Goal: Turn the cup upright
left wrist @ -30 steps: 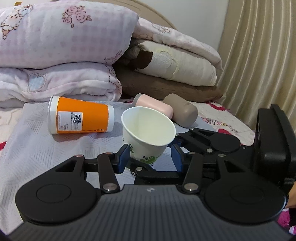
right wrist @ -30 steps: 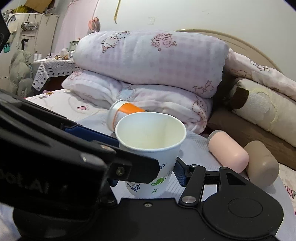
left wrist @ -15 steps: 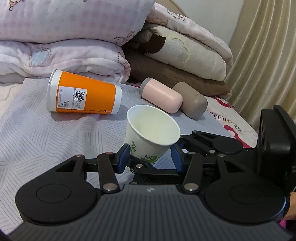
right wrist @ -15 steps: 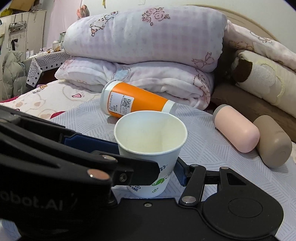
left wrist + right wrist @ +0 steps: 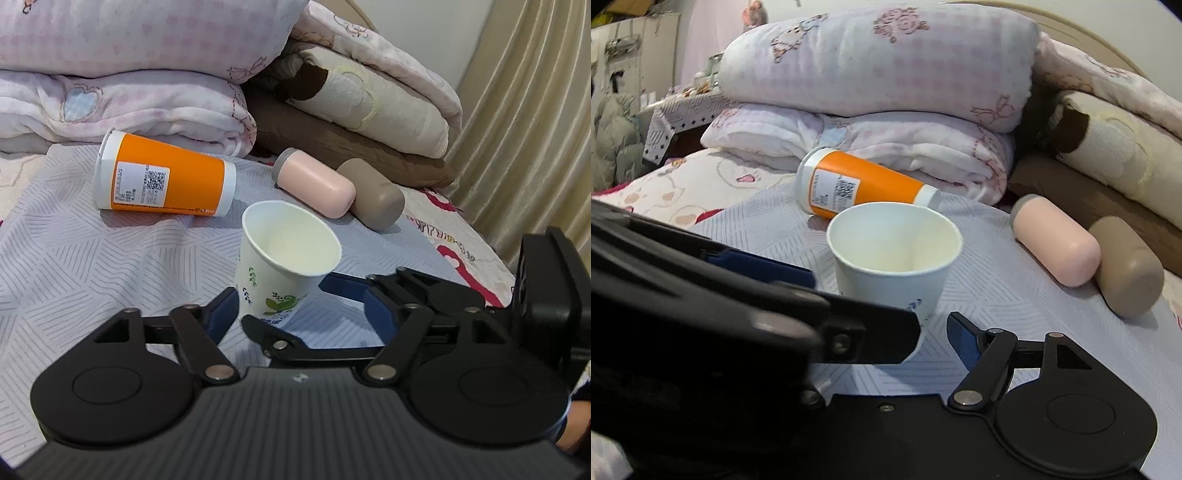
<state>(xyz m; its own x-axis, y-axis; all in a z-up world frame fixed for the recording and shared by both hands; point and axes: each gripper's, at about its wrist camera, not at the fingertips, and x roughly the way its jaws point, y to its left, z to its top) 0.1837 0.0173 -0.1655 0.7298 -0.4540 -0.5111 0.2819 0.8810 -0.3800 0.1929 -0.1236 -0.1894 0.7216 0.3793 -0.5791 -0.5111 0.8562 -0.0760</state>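
A white paper cup with green leaf print stands mouth up on the grey striped bedspread, leaning slightly in the left wrist view. It also shows in the right wrist view. My left gripper is open, its blue pads apart on either side of the cup's base. My right gripper is open too, its right pad clear of the cup. The left gripper's body hides the right gripper's left finger.
An orange cup lies on its side behind the paper cup. A pink bottle and a brown bottle lie at the right. Stacked quilts and pillows back the bed. A curtain hangs at the right.
Both grippers were shut on the paper cup and holding it up; they lowered it to the bedspread and have opened. The cup now stands free.
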